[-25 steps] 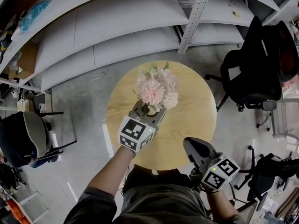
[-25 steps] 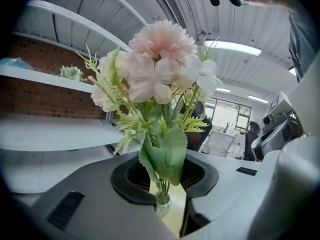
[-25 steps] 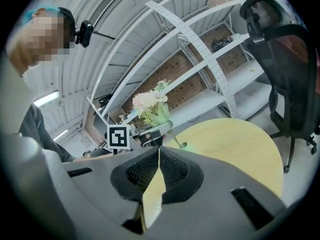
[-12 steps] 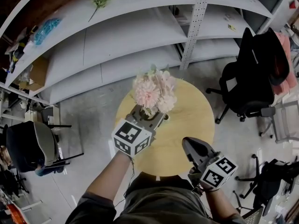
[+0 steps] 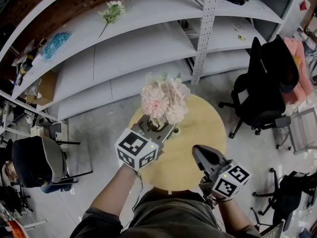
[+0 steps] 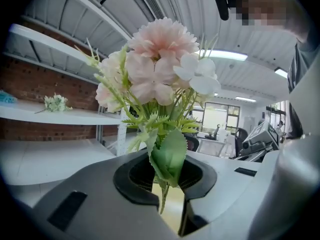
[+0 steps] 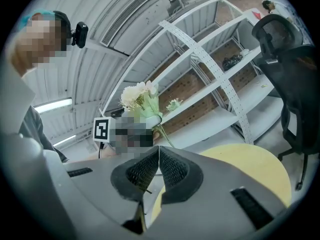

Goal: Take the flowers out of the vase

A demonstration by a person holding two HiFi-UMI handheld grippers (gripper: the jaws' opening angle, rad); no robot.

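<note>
At the far left, a small flower sprig [image 5: 113, 10] lies on the white shelf [image 5: 74, 31]. The left gripper [image 5: 157, 126] is above the round yellow table [image 5: 205, 133]. Its jaws have just been closing, and the green stems [image 6: 162, 196] of the pink and white flowers [image 5: 165, 99] stand between them. They seem to be gripped, though a leaf [image 6: 170, 156] covers the pads. The bunch stands upright over this gripper. To the right and nearer, the right gripper [image 5: 199, 151] has its jaws together, with nothing in them. A black office chair [image 5: 262, 90] stands at the far right
</note>
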